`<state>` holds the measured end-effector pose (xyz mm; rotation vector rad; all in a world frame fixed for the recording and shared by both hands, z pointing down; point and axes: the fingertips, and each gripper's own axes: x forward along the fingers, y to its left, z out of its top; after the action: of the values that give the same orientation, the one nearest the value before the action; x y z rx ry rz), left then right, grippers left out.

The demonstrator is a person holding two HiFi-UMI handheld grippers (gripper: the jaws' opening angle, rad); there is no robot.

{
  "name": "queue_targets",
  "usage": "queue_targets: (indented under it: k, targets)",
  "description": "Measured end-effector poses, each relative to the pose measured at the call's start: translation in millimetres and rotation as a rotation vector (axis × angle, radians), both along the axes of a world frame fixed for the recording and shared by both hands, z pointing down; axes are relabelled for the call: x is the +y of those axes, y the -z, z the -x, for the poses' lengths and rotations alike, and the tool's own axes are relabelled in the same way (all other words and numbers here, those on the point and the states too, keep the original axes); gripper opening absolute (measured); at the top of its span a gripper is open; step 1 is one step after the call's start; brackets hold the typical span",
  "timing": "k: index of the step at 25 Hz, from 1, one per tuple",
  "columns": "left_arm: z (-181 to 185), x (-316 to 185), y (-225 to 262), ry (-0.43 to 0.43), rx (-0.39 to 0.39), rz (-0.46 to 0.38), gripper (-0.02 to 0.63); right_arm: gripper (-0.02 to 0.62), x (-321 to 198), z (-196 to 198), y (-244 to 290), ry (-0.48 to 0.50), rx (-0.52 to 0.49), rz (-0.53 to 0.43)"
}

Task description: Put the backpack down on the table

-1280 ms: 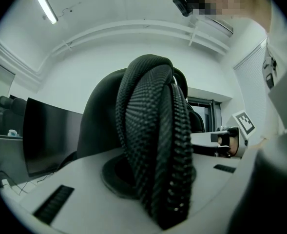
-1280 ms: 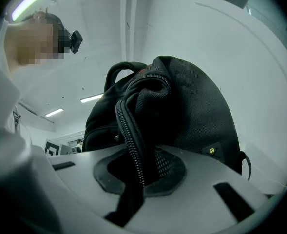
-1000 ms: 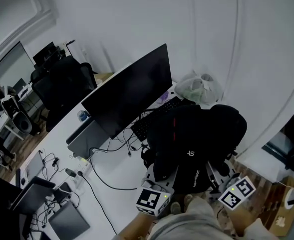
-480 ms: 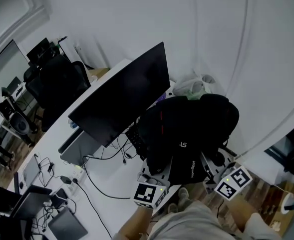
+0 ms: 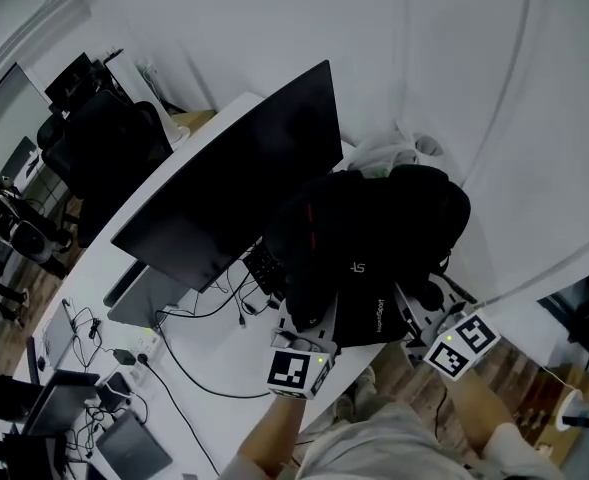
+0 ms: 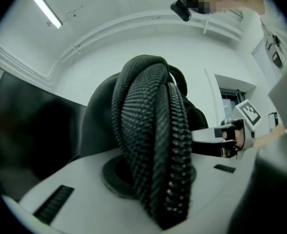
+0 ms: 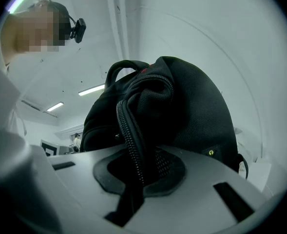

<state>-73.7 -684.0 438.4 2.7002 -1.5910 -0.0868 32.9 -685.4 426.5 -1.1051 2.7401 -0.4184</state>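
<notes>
Two grippers hold a black backpack (image 5: 374, 248) between them, seen from my head camera. My left gripper (image 5: 301, 336) has its jaws clamped on a thick mesh strap (image 6: 150, 145), which fills the gap between them in the left gripper view. My right gripper (image 5: 414, 320) has its jaws clamped on a fold of backpack fabric along a zipper (image 7: 131, 145). The backpack is at the near right end of the white table (image 5: 214, 358), just right of a large dark monitor (image 5: 244, 183) and overlapping a keyboard (image 5: 266, 266). I cannot tell whether its base touches the table. A pale plastic bag (image 5: 384, 156) lies behind it.
</notes>
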Motion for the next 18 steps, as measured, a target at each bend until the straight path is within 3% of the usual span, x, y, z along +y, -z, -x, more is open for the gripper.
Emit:
queue_targets:
  k: [12,18]
  targets:
    - [-7,-50,-18,0.01,-0.019,0.02,0.048,0.037,-54,-5,-24,-0.027,-0.039,0.031]
    - [-8,-62,-29,0.019,-0.046,0.013,0.048,0.037,-64,-5,-32,-0.046,-0.043,0.002]
